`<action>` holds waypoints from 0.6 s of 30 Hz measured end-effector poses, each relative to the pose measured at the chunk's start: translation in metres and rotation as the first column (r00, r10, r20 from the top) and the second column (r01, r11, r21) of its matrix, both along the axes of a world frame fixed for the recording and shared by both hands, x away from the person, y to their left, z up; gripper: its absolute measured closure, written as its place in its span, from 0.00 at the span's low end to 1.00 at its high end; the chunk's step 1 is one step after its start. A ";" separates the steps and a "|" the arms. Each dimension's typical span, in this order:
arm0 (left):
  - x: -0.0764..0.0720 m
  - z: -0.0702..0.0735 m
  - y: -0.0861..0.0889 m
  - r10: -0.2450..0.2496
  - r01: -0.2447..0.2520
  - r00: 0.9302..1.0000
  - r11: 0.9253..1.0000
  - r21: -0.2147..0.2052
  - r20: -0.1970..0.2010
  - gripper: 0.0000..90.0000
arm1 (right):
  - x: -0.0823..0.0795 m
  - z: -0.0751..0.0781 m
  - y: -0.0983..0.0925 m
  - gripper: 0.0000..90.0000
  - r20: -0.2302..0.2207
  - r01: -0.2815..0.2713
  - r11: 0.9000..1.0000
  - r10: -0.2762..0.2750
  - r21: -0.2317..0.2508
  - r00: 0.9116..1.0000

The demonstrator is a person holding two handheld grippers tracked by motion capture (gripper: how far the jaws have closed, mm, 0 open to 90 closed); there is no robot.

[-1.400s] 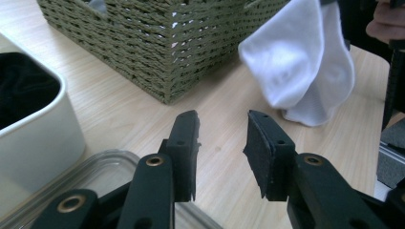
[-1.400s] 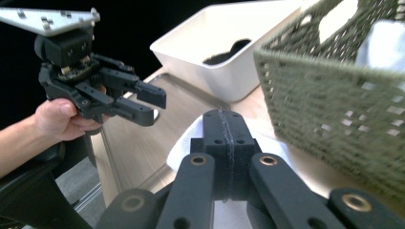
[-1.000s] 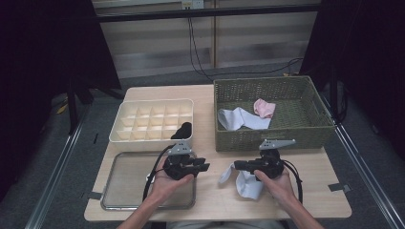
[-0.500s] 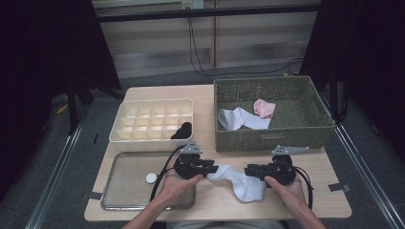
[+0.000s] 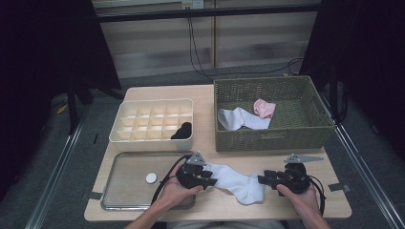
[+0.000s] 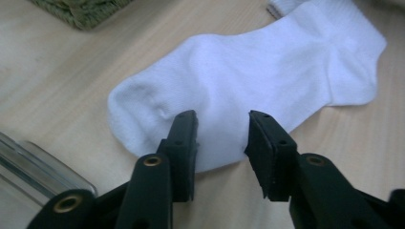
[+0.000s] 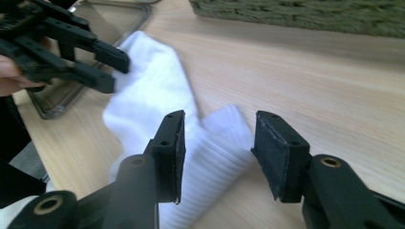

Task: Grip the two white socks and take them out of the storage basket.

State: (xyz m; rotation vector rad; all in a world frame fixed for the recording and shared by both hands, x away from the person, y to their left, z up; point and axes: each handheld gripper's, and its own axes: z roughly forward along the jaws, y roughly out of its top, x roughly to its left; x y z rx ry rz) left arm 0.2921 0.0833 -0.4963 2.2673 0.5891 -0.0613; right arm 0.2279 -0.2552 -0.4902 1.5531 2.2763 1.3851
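A pale wooden table [image 5: 210, 95] stood on a grey floor [image 5: 62, 152], with a light slatted wall [image 5: 157, 52] behind it and dark curtains [image 5: 43, 47] at both sides.

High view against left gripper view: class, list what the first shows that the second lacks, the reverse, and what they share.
High view alone: the divided box with a black item in one cell, the two socks in the basket, the white disc on the tray, and the right claw. Left gripper view alone: the left claw seen close, jaws apart over the sock's toe end, not pressing it. Both: the white sock flat on the table, a basket corner, and the tray edge.
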 end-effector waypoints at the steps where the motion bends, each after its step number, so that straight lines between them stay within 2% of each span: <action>1: -0.002 0.000 0.001 0.005 -0.005 1.000 1.000 0.000 0.004 0.67 | 0.000 0.000 -0.001 0.60 0.000 0.008 1.000 -0.008 0.002 1.000; 6: -0.012 0.002 0.004 0.001 -0.002 1.000 1.000 0.028 0.019 0.57 | 0.001 -0.004 0.002 0.57 -0.025 0.003 1.000 -0.003 -0.009 1.000; 7: -0.013 0.002 0.006 -0.012 0.011 1.000 0.999 0.035 0.022 0.58 | 0.001 -0.005 0.003 0.61 -0.025 -0.005 1.000 0.005 -0.010 1.000; 10: -0.013 0.000 0.009 -0.010 0.010 1.000 1.000 0.012 0.017 0.70 | 0.004 -0.006 0.008 0.76 -0.036 -0.021 1.000 0.021 0.000 0.999; 11: -0.013 -0.001 0.009 -0.001 0.001 1.000 1.000 -0.008 0.008 0.71 | 0.005 -0.007 0.008 0.82 -0.042 -0.028 1.000 0.029 0.014 0.999; 13: -0.013 -0.002 0.009 -0.006 0.007 1.000 1.000 -0.017 0.007 0.72 | 0.007 -0.007 0.009 0.90 -0.036 -0.030 0.999 0.031 0.019 0.999; 14: -0.014 -0.001 0.009 -0.011 0.011 1.000 1.000 0.000 0.005 0.72 | 0.008 -0.006 0.009 0.91 -0.031 -0.034 0.999 0.034 0.021 0.999; 18: -0.017 -0.001 0.008 -0.017 0.017 1.000 1.000 -0.008 -0.006 0.84 | 0.012 -0.003 0.007 0.93 -0.017 -0.021 0.999 0.022 0.034 1.000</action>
